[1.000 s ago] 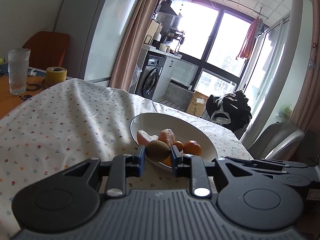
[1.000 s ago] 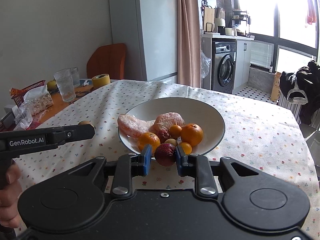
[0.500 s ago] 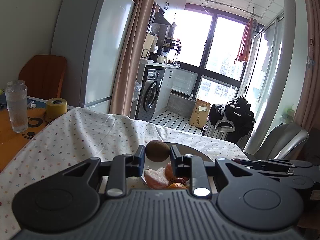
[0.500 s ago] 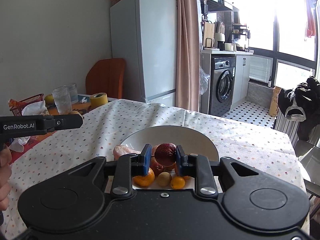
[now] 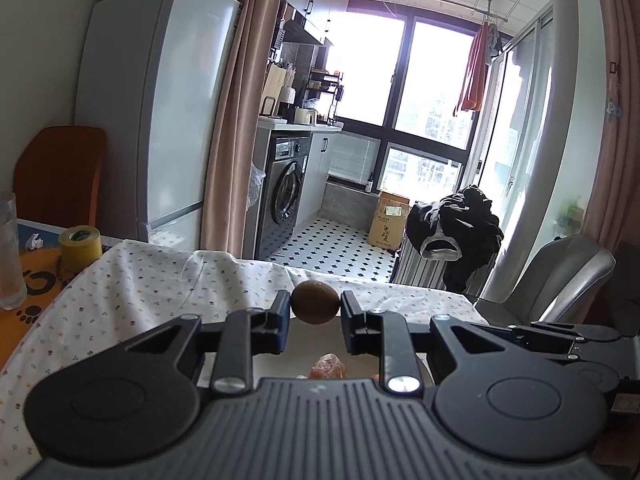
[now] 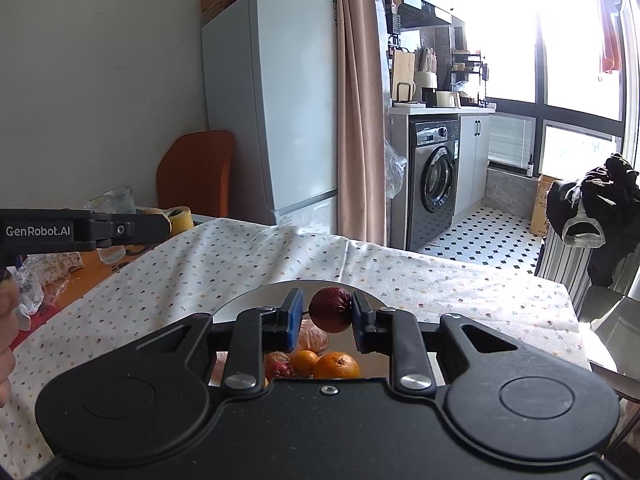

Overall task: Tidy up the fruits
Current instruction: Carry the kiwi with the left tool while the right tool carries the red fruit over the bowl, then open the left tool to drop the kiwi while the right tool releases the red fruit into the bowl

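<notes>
My left claw (image 5: 315,307) pinches a kiwi (image 5: 315,302) and my right claw (image 6: 330,314) pinches a dark red fruit (image 6: 330,309), both raised above the bowl (image 6: 256,298), probably for sorting. 2 oranges (image 6: 337,365) sit inside it. The desk (image 6: 224,264) wears a dotted cloth in a kitchen.

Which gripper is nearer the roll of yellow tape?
Left. In the right wrist view the left gripper reaches just in front of the yellow tape; the right gripper, holding a dark red fruit, hangs over the bowl.
</notes>
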`<action>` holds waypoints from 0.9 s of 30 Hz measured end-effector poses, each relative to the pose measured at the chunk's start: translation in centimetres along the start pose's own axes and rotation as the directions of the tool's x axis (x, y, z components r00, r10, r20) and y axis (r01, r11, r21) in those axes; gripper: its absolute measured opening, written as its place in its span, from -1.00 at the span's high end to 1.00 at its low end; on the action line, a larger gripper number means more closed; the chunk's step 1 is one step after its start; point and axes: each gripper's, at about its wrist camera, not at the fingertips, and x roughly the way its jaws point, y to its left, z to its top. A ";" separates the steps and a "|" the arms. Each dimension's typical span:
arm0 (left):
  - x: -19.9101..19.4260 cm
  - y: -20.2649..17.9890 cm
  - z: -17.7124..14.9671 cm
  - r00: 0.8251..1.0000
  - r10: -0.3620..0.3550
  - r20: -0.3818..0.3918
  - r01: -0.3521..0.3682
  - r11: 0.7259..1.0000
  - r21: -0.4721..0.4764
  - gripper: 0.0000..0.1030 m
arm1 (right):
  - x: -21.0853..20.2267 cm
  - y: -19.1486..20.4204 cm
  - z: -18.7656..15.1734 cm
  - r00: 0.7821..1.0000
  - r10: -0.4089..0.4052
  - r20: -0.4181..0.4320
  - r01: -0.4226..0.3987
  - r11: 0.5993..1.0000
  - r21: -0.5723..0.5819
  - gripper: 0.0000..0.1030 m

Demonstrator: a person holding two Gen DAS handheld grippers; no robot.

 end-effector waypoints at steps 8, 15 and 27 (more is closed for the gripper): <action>4.0 0.0 0.1 0.998 -0.005 -0.067 0.004 1.000 -0.004 0.52 | 2.3 -1.8 0.3 1.000 -0.005 -0.019 0.005 1.000 0.029 0.53; 7.1 0.6 -0.3 0.993 0.006 -0.121 -0.009 1.000 -0.020 0.52 | 5.1 -2.1 0.3 0.999 0.009 -0.054 -0.007 1.000 0.030 0.53; 10.4 1.5 -0.8 0.981 0.014 -0.191 -0.022 0.999 -0.042 0.46 | 8.4 -2.2 -0.3 0.993 0.038 -0.113 -0.032 0.998 0.053 0.53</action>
